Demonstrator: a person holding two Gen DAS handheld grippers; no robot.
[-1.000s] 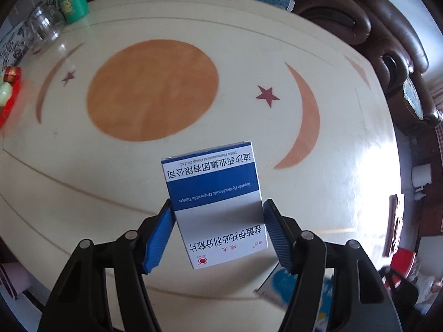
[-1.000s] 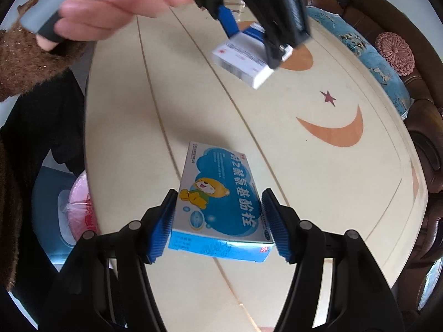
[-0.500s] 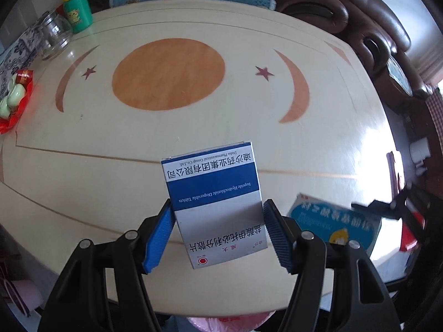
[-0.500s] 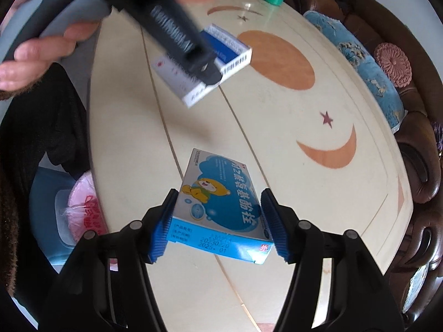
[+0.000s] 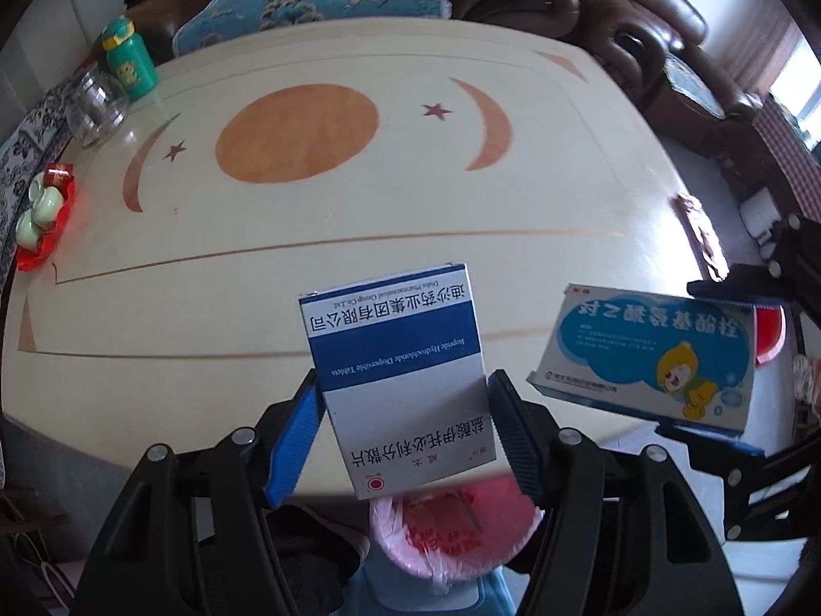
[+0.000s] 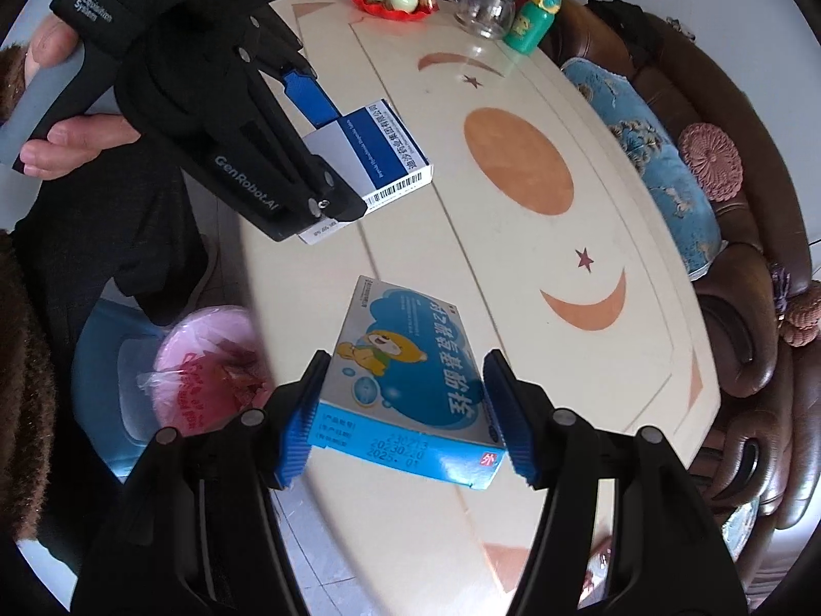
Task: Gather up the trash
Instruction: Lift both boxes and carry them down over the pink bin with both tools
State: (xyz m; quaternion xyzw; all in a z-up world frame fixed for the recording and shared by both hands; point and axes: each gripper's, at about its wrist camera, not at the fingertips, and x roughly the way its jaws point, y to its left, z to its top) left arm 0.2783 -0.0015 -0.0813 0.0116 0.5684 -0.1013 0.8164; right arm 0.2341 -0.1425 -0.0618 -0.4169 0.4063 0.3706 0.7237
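In the left wrist view, the left gripper (image 5: 403, 431) has its two blue fingers (image 5: 295, 441) clenched on the sides of a blue and white medicine box (image 5: 397, 374), which stands out ahead of the fingertips above the near edge of the cream table (image 5: 359, 226). Below and just behind the fingertips sits a bin lined with a pink bag (image 5: 456, 534), off the table's edge. To the right of the fingers, the right gripper (image 5: 739, 374) carries a light blue cartoon box (image 5: 646, 359) in the air. Far ahead and to the left stand a green bottle (image 5: 128, 61), a glass jar (image 5: 95, 102) and a red tray (image 5: 46, 220) with pale green cups. In the right wrist view, the right gripper (image 6: 405, 413) grips the cartoon box (image 6: 410, 385) between its blue fingers (image 6: 300, 421), with the box reaching forward past the tips over the table (image 6: 513, 267). Up and to the left of the fingers, the left gripper (image 6: 318, 149), held in a hand (image 6: 72, 138), grasps the medicine box (image 6: 374, 154) above the table edge. The bin (image 6: 205, 364) lies just left of the left finger, lower down, beside the table.
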